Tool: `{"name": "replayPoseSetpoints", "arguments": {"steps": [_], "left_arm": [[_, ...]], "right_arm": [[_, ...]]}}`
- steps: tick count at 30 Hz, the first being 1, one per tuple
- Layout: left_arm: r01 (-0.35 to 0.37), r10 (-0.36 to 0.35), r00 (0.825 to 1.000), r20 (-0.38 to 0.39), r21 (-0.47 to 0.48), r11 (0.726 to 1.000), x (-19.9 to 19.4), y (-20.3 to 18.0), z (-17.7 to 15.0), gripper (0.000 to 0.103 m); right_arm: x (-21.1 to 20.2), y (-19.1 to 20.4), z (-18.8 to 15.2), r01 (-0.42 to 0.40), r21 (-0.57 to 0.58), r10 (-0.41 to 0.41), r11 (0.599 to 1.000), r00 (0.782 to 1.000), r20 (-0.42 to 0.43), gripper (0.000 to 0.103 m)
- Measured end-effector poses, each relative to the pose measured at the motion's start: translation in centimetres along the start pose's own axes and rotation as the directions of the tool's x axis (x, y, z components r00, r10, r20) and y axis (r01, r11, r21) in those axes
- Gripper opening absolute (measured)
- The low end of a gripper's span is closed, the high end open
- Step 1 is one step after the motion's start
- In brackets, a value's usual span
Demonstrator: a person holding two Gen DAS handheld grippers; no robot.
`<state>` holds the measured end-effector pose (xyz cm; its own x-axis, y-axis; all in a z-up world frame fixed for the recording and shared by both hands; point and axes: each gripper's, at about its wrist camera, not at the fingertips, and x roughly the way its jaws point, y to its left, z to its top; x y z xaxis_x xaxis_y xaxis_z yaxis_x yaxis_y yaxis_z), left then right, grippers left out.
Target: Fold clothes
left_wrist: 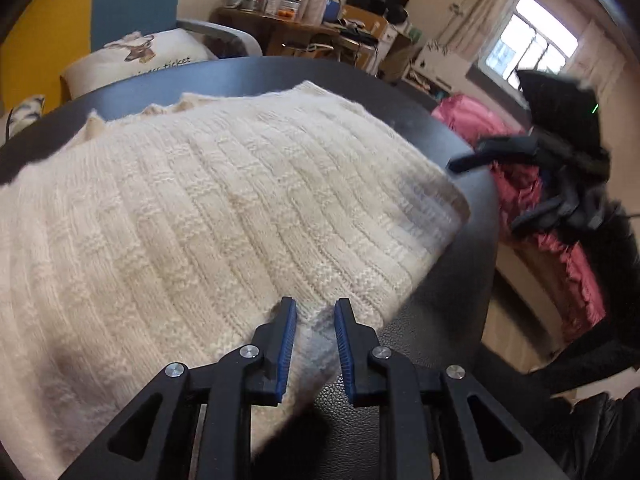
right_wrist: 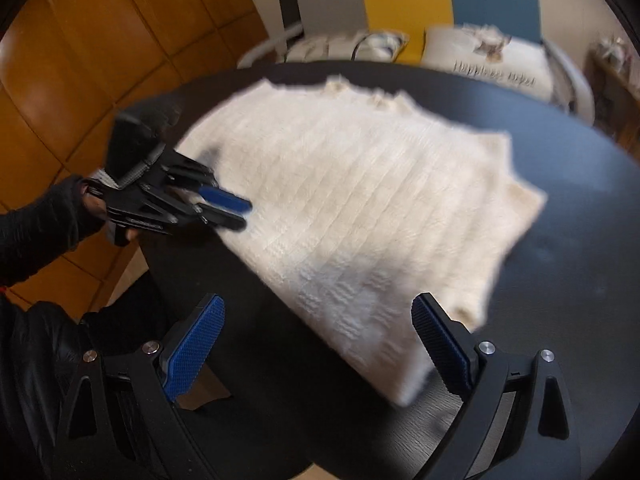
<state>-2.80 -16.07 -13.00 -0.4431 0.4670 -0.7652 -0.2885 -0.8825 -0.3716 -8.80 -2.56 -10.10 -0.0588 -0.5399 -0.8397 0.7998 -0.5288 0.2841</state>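
A cream knitted sweater (left_wrist: 200, 200) lies spread flat over a round black table (left_wrist: 460, 280). My left gripper (left_wrist: 315, 304) is at the sweater's near edge, and a raised fold of knit sits pinched between its blue pads. In the right wrist view the sweater (right_wrist: 360, 200) is blurred, and the left gripper (right_wrist: 245, 216) holds its left edge, gripped by a hand in a black sleeve (right_wrist: 36, 224). My right gripper (right_wrist: 320, 299) hangs wide open over the sweater's near corner with nothing pressed between its pads. It also shows blurred beyond the table's right edge as the right gripper (left_wrist: 488, 194).
A chair behind the table holds a white cushion with a deer print (left_wrist: 140, 56). Pink fabric (left_wrist: 472, 116) is heaped to the right of the table. A cluttered wooden desk (left_wrist: 280, 28) stands at the back. Orange wooden panels (right_wrist: 80, 60) show to the left.
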Motion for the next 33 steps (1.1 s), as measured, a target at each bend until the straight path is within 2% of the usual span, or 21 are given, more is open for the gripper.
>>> {"name": "replayPoseSetpoints", "arguments": {"steps": [2, 5, 7, 10, 12, 13, 15, 17, 18, 20, 21, 25, 28, 30, 33], "left_arm": [[0.009, -0.007, 0.999, 0.048, -0.054, 0.999, -1.3, 0.8, -0.3, 0.019], [0.01, 0.007, 0.992, 0.126, -0.129, 0.992, -3.5, 2.3, -0.9, 0.02], [-0.007, 0.038, 0.984, 0.174, -0.176, 0.984, -5.2, 3.6, -1.5, 0.02], [-0.058, 0.108, 0.975, 0.196, -0.243, 0.968, -7.3, 6.4, -2.1, 0.021], [-0.146, 0.203, 0.963, 0.177, -0.292, 0.945, -8.0, 8.1, -2.3, 0.021], [-0.157, 0.219, 0.958, 0.185, -0.303, 0.94, -8.5, 8.8, -2.2, 0.02], [-0.143, 0.219, 0.951, 0.22, -0.315, 0.938, -9.8, 9.9, -1.8, 0.021], [-0.171, 0.251, 0.932, 0.26, -0.295, 0.94, -11.0, 10.2, -0.9, 0.021], [-0.177, 0.259, 0.923, 0.283, -0.282, 0.943, -11.5, 10.4, -0.4, 0.021], [-0.237, 0.311, 0.917, 0.248, -0.289, 0.928, -11.1, 11.4, 0.5, 0.021], [-0.271, 0.342, 0.913, 0.222, -0.294, 0.916, -10.7, 11.9, 1.0, 0.021], [-0.371, 0.421, 0.903, 0.092, -0.331, 0.868, -8.2, 14.8, -0.1, 0.021], [-0.337, 0.41, 0.896, 0.168, -0.342, 0.877, -9.8, 15.0, 0.3, 0.021], [-0.314, 0.397, 0.891, 0.22, -0.334, 0.889, -10.7, 15.0, 1.4, 0.021], [-0.348, 0.41, 0.889, 0.203, -0.284, 0.893, -9.8, 15.2, 3.7, 0.021]], "right_arm": [[3.1, -0.7, -0.6, 0.056, 0.019, -0.053, 0.998, 0.991, -0.12, 0.097], [2.8, -0.2, -0.3, 0.057, 0.009, -0.056, 0.998, 0.993, -0.105, 0.097], [1.9, 0.3, 0.7, 0.07, 0.024, -0.068, 0.997, 0.995, -0.073, 0.097], [0.6, 1.8, 3.2, 0.064, 0.036, -0.066, 0.997, 0.997, 0.044, 0.097], [0.8, 2.4, 4.9, 0.058, 0.059, -0.065, 0.997, 0.991, 0.114, 0.097], [1.2, 2.5, 5.8, 0.062, 0.082, -0.072, 0.995, 0.988, 0.138, 0.097], [3.1, 1.7, 7.2, 0.081, 0.158, -0.1, 0.984, 0.988, 0.117, 0.097], [5.1, 1.6, 8.3, 0.105, 0.206, -0.127, 0.973, 0.987, 0.096, 0.097], [5.2, 2.0, 9.0, 0.084, 0.213, -0.113, 0.973, 0.986, 0.127, 0.097], [4.7, 2.1, 10.3, 0.03, 0.209, -0.068, 0.978, 0.981, 0.181, 0.097], [5.3, 2.5, 10.9, 0.04, 0.204, -0.078, 0.978, 0.98, 0.182, 0.097], [8.4, 1.1, 10.2, 0.135, 0.217, -0.151, 0.967, 0.987, 0.06, 0.097], [7.5, 1.6, 9.9, 0.126, 0.195, -0.145, 0.973, 0.986, 0.086, 0.097], [6.2, 1.7, 10.6, 0.098, 0.19, -0.126, 0.977, 0.982, 0.138, 0.097], [4.8, 1.8, 12.1, 0.098, 0.182, -0.136, 0.979, 0.968, 0.21, 0.097]]}}
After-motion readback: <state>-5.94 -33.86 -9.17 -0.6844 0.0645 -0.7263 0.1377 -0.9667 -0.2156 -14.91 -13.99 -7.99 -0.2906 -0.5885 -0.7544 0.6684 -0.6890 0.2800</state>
